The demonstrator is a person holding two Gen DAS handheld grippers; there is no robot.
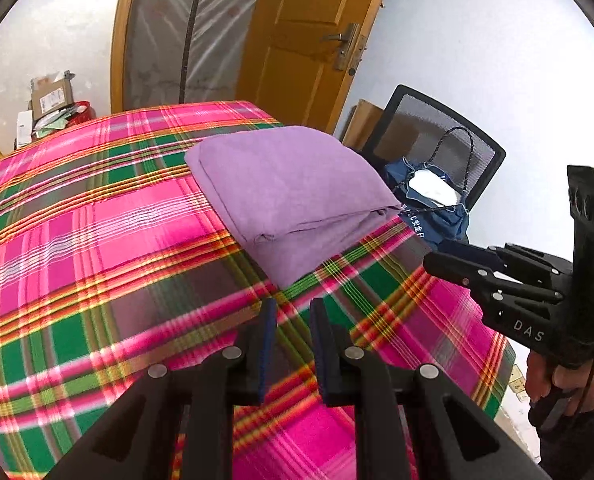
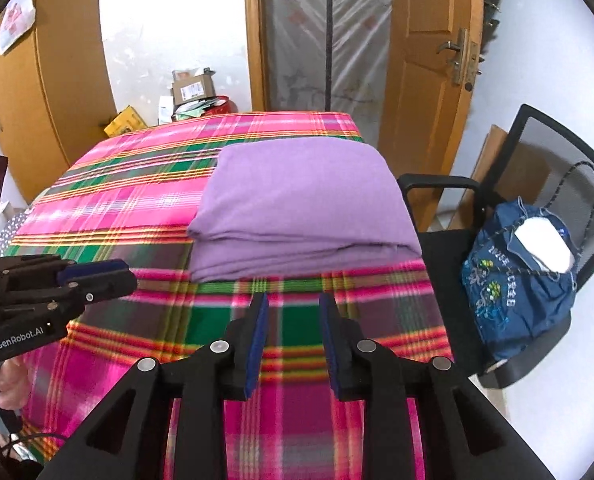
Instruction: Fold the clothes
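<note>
A purple garment lies folded in a thick rectangle on the pink and green plaid cloth covering the table; it also shows in the right wrist view, near the table's right edge. My left gripper is open and empty, hovering above the plaid cloth just short of the garment's near corner. My right gripper is open and empty, just short of the garment's near folded edge. Each gripper shows from the side in the other's view: the right one, the left one.
A black mesh chair stands right of the table with a blue drawstring bag on its seat. An open wooden door and plastic-covered doorway are behind. Boxes and clutter sit past the table's far edge.
</note>
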